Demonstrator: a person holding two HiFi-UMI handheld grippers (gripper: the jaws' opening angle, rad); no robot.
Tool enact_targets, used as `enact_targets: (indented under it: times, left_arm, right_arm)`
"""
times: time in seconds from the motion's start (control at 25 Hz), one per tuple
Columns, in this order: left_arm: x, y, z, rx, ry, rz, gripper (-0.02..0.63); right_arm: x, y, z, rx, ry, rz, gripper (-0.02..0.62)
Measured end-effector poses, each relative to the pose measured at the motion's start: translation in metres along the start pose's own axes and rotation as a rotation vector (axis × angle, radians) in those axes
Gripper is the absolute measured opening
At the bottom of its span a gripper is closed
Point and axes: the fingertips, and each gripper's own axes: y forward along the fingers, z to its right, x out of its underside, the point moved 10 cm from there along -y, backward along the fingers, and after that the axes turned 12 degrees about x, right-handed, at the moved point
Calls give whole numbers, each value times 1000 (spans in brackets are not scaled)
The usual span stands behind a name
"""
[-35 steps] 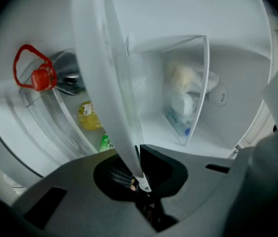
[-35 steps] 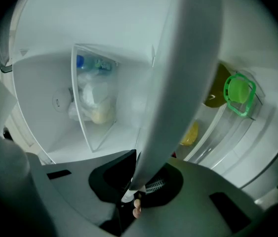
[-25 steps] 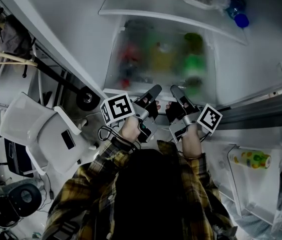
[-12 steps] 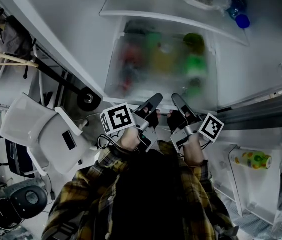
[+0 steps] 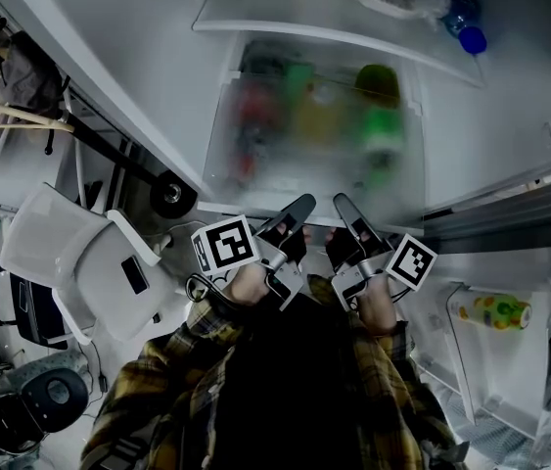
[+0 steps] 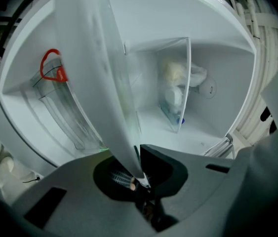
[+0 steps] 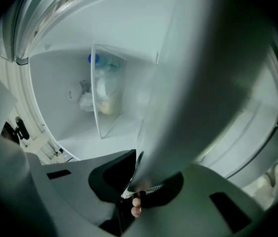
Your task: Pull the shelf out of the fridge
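— Where's the shelf (image 5: pixel 306 150) on your screen?

— In the head view I see it as a frosted, see-through pane in the middle of the fridge (image 5: pixel 118 57). Red, yellow and green shapes smear through it from below; I can't tell what they are. Its front edge runs right across the tips of both tools, and its far end goes under the upper shelf (image 5: pixel 255 13).

— And the tools?

— The left gripper (image 5: pixel 299 208) and the right gripper (image 5: pixel 344 207) sit side by side on that front edge, near each other but not touching. In the left gripper view the shelf's pale rim (image 6: pixel 97 68) comes down as a steep band straight into the left gripper (image 6: pixel 138 171), and I see the jaws pinched on it. The right gripper view is the mirror of that: the rim (image 7: pixel 203 83) is a broad blurred band ending in the right gripper (image 7: pixel 139 182), whose jaws are likewise pressed onto it.

— So both are clamped?

— Yes, each one nips the shelf's edge, with only the rim's thickness between the pads.

— Anything else around?

— A bottle (image 5: pixel 470 38) with a blue cap lies on the upper shelf. The door bin (image 5: pixel 456 346) at my right holds a yellow spotted container (image 5: pixel 493 312). A white chair (image 5: pixel 84 262) stands on the floor at my left. Plaid sleeves (image 5: pixel 158 370) lead up to both tools.
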Motion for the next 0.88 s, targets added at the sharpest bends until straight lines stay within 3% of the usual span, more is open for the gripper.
enact_targets:
  times: [0.36, 0.76, 0.88]
  left_arm:
    - [5, -11, 2, -58, 32, -19, 26]
    - [17, -10, 6, 13, -23, -8, 26]
    - [17, -13, 4, -5, -4, -16, 26]
  right_arm:
    - [6, -8, -2, 1, -15, 2, 40]
    - [10, -18, -3, 17, -65, 19, 43]
    - [13, -20, -3, 22, -77, 22, 44]
